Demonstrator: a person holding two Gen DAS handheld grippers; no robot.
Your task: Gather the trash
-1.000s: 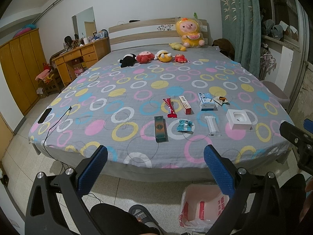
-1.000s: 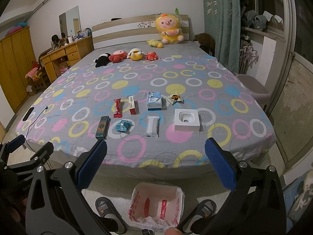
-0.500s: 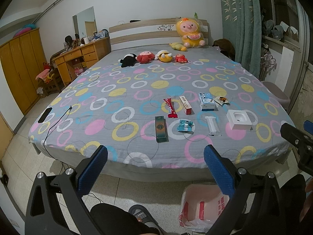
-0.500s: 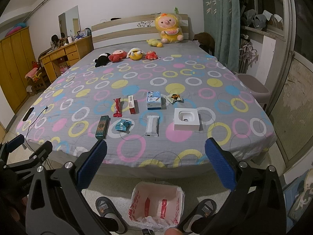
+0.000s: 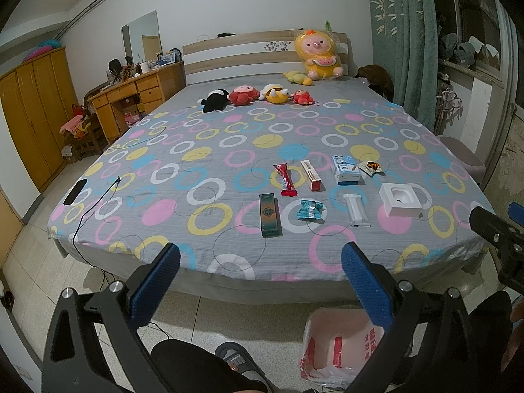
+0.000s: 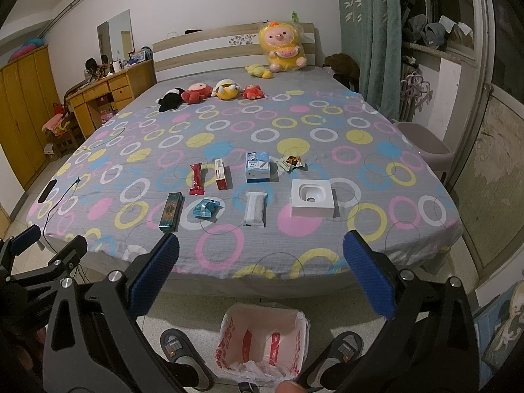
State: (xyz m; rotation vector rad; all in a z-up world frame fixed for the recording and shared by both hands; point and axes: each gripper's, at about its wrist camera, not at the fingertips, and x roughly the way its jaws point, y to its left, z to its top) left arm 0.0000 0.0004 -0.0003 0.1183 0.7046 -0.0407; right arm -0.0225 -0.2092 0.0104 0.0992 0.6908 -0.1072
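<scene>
Currently both the left gripper and right gripper are released and empty, with wrappers ahead on the bed and the bin below for short drops.

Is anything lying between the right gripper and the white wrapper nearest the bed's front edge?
Nothing visible does. The right gripper is open, held off the bed's near edge, and only bare bedspread lies between it and the white wrapper. The teal packet sits to the wrapper's left, the white box to its right, both apart from it.
</scene>
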